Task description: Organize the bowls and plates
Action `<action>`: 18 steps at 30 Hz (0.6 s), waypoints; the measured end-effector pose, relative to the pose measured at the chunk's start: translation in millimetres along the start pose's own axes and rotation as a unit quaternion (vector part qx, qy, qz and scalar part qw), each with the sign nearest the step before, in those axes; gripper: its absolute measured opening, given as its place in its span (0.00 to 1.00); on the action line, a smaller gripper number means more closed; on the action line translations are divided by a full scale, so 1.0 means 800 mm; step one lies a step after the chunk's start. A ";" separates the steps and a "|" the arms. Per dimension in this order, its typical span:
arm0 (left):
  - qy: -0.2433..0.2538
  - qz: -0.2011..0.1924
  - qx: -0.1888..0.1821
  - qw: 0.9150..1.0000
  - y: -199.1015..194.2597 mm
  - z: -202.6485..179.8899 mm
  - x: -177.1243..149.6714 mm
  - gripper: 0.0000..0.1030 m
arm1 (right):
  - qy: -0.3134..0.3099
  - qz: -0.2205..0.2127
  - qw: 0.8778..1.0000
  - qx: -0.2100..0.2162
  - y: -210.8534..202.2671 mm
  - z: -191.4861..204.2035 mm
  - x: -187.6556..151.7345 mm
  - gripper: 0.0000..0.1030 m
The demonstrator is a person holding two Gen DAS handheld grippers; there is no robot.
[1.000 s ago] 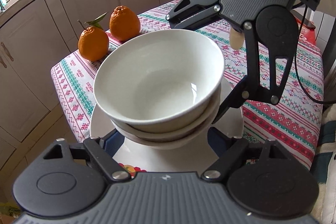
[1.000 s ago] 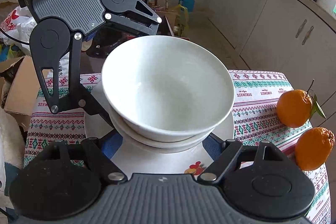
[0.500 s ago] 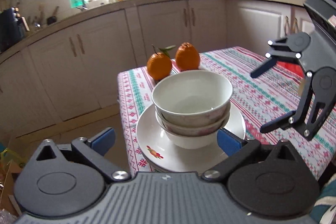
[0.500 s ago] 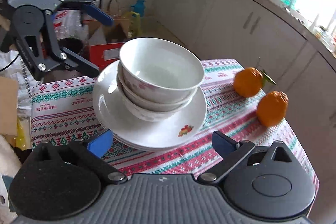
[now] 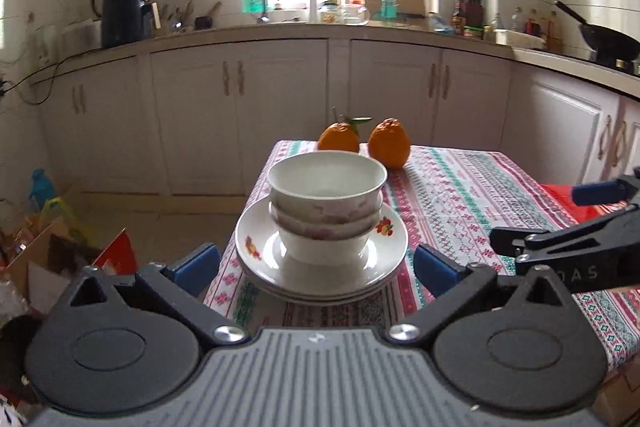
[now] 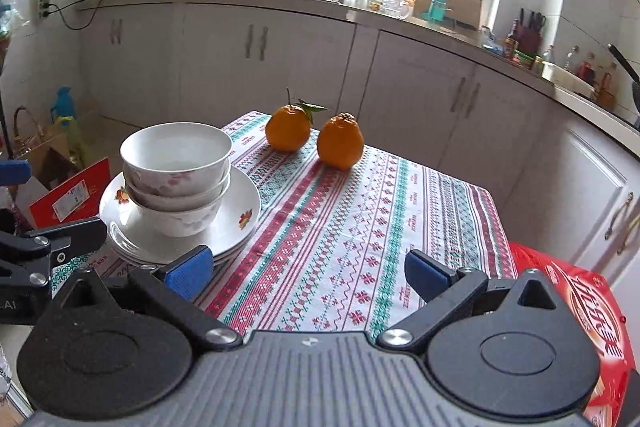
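Note:
Three nested white bowls (image 5: pixel 326 211) stand on a small stack of white plates (image 5: pixel 384 259) with fruit prints, near the table's left corner. My left gripper (image 5: pixel 316 265) is open and drawn back from the stack, the plates showing between its blue pads without touching them. The right gripper (image 5: pixel 536 217) reaches in from the right, apart from the plates. In the right wrist view the bowls (image 6: pixel 176 179) and plates (image 6: pixel 240 203) sit left of my right gripper (image 6: pixel 308 271), whose jaws are opening over bare tablecloth. The left gripper (image 6: pixel 48 201) shows at the left edge.
Two oranges (image 6: pixel 340 141) lie on the patterned tablecloth (image 6: pixel 360 227) beyond the stack. A red bag (image 6: pixel 580 307) hangs at the table's right end. Cardboard boxes (image 5: pixel 60 259) clutter the floor to the left. Kitchen cabinets (image 5: pixel 280 115) run along the far wall.
Both grippers were close against the plates and bowls; they have drawn back, opened wide and rolled level. The stack stays where it was on the table.

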State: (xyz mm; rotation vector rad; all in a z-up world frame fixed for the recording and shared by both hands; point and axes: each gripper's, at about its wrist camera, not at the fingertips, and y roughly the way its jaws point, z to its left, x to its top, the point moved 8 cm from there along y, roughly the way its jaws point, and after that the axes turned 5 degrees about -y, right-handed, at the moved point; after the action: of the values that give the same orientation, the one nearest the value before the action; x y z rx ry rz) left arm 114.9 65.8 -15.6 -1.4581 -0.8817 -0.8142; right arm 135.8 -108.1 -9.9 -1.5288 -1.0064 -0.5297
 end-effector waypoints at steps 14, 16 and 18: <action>-0.012 0.031 0.057 0.998 -0.024 -0.007 -0.023 0.99 | 0.014 0.016 1.000 -0.023 -0.023 0.006 -0.027 1.00; -0.017 0.033 0.056 0.998 -0.024 -0.005 -0.022 0.99 | 0.016 0.016 1.000 -0.020 -0.023 0.006 -0.026 1.00; -0.018 0.036 0.058 0.998 -0.023 -0.006 -0.022 0.99 | 0.014 0.016 0.999 -0.025 -0.023 0.007 -0.025 1.00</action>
State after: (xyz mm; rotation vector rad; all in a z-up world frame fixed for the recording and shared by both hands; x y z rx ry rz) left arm 90.2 60.3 -22.3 -1.3979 -0.8850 -0.6747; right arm 108.9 -109.7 -16.9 -1.5747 -0.9532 -0.5551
